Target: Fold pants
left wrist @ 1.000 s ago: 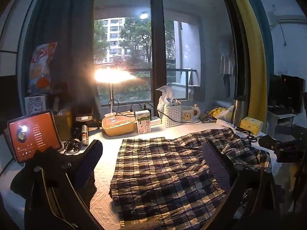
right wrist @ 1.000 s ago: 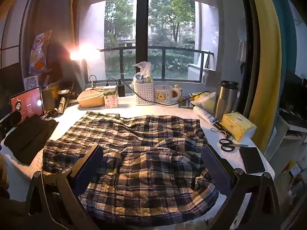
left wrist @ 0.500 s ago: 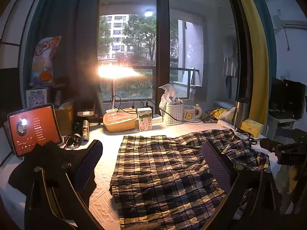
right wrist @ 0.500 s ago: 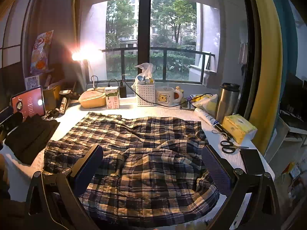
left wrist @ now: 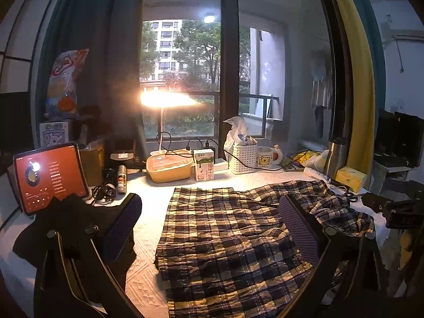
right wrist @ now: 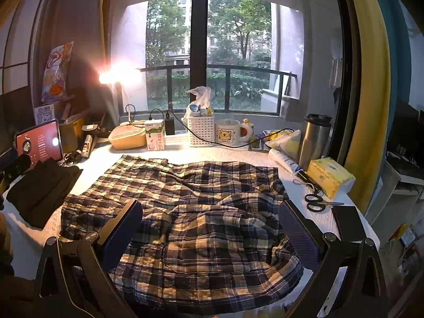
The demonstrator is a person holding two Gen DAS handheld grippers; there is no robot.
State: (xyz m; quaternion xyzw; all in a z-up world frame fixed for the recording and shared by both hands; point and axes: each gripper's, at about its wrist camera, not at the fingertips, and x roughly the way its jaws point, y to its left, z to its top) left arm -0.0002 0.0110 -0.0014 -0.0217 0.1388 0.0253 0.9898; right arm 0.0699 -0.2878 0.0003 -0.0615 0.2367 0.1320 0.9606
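Plaid pants [left wrist: 228,235] [right wrist: 196,217] in dark blue and cream lie spread and rumpled on a white textured table cover. In the left wrist view my left gripper [left wrist: 209,222] hovers open above their left end, nothing between its fingers. The right wrist view has my right gripper [right wrist: 209,228] open over the wrinkled middle and right part, also holding nothing. The other gripper's dark body shows at the right edge of the left wrist view [left wrist: 397,209].
Folded black cloth [right wrist: 42,188] lies at the left by a lit red tablet [left wrist: 50,175]. Along the window stand a lamp [left wrist: 164,100], food box [left wrist: 169,167], milk carton [right wrist: 155,135], white basket [right wrist: 201,129], mug [right wrist: 230,132], steel tumbler [right wrist: 315,137], tissue pack [right wrist: 331,177], scissors [right wrist: 318,202].
Both grippers have lifted and tilted up a little, so the table and pants sit lower in each view. The pants lie as before.
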